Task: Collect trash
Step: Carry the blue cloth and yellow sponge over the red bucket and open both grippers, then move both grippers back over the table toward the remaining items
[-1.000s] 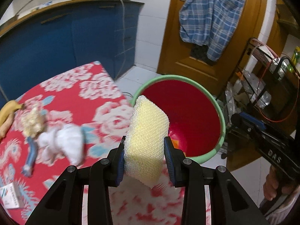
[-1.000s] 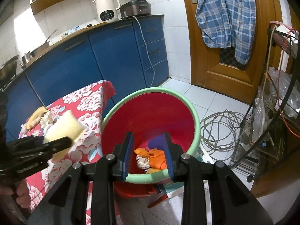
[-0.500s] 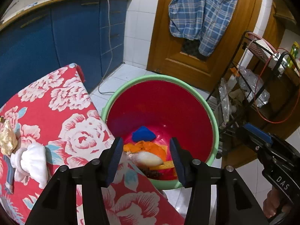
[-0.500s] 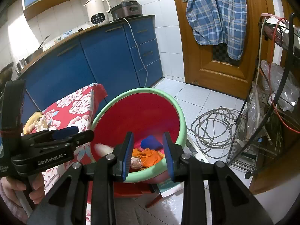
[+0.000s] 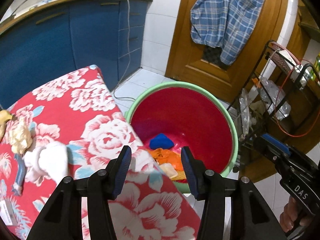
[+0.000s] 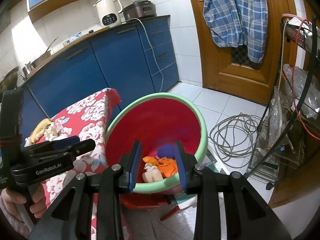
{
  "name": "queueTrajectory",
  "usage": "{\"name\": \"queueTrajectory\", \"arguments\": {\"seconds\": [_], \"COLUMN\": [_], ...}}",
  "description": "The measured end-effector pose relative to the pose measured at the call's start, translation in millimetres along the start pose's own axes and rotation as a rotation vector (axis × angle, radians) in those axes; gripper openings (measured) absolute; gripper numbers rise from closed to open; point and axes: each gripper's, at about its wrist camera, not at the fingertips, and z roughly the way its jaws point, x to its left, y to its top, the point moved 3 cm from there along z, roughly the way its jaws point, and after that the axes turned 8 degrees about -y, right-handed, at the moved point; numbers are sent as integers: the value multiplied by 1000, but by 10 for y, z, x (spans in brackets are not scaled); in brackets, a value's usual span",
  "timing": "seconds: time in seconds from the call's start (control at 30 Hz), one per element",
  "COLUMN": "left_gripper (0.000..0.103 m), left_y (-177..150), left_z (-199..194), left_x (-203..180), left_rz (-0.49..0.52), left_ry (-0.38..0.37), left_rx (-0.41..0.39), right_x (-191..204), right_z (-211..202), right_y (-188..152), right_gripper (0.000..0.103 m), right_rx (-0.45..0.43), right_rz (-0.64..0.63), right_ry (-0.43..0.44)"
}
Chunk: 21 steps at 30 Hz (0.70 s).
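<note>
Both hand-held grippers, left (image 5: 156,167) and right (image 6: 158,165), are released and empty near the bin (image 5: 234,132). Next: the white wad (image 5: 48,161) left on the counter (image 5: 96,108).

Pale sponge (image 6: 152,176) apparently lying in red bin (image 6: 128,140).
</note>
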Motion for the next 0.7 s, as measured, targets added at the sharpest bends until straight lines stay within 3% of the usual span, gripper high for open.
{"name": "queueTrajectory", "arguments": {"seconds": [0.37, 0.7], "left_gripper": [53, 53], "left_y": [-145, -295], "left_z": [-453, -765], "left_x": [358, 904], "left_rz": [-58, -142], "left_ry": [82, 181], "left_rx": [-50, -79], "right_x": [415, 905], "right_z": [-50, -18], "right_y": [-53, -78], "right_gripper": [39, 39], "right_rx": [20, 39], "right_rz": [-58, -120], "right_ry": [75, 142]}}
